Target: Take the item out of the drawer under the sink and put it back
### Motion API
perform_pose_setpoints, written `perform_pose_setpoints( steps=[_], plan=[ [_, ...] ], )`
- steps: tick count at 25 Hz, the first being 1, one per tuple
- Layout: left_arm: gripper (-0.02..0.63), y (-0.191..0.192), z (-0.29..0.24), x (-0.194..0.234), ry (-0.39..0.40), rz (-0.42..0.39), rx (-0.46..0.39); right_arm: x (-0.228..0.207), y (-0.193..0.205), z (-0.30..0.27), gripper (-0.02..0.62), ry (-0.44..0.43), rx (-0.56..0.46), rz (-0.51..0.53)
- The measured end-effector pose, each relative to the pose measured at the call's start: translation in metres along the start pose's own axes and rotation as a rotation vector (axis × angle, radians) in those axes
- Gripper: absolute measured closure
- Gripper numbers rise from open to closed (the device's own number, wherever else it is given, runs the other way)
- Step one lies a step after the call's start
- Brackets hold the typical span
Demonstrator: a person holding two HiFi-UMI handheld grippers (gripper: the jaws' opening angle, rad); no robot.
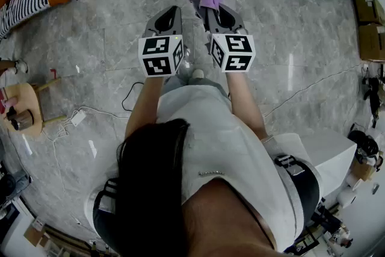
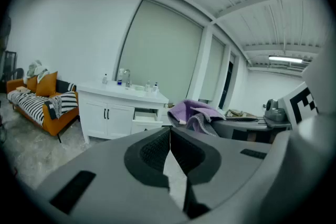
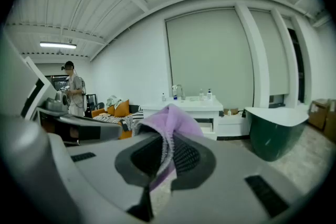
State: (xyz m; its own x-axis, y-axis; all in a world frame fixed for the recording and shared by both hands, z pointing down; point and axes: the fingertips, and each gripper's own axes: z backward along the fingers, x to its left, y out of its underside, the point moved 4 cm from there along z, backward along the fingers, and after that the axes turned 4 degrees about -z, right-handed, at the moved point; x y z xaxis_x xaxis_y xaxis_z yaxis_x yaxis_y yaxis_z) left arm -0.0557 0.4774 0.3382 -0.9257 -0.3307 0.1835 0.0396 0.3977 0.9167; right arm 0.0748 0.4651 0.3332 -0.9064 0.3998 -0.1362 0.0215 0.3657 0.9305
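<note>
You stand on grey marble floor (image 1: 289, 27); far ahead the sink cabinet's (image 2: 105, 115) drawer (image 2: 147, 116) is open. Your right hand-held gripper (image 3: 166, 152) is clamped on the purple cloth (image 3: 170, 118), above the floor; your left hand-held gripper (image 2: 170, 139) is closed, empty.

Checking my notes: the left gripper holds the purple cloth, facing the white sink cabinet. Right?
No, the right gripper holds the purple cloth, pinched between its jaws in the right gripper view. The left gripper is shut with nothing in it. Both face the white sink cabinet.
</note>
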Motion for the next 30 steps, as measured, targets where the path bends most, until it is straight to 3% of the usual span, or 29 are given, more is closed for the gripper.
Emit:
perform_pose_setpoints(
  steps=[10, 30],
  plan=[
    [0.598, -0.004, -0.007, 0.007, 0.013, -0.018, -0.002, 0.006, -0.008, -0.010, 0.552, 0.021, -0.014, 0.033],
    [0.601, -0.024, -0.036, 0.059, 0.089, -0.002, 0.004, 0.027, -0.022, -0.049, 0.552, 0.083, -0.070, -0.025]
  ],
)
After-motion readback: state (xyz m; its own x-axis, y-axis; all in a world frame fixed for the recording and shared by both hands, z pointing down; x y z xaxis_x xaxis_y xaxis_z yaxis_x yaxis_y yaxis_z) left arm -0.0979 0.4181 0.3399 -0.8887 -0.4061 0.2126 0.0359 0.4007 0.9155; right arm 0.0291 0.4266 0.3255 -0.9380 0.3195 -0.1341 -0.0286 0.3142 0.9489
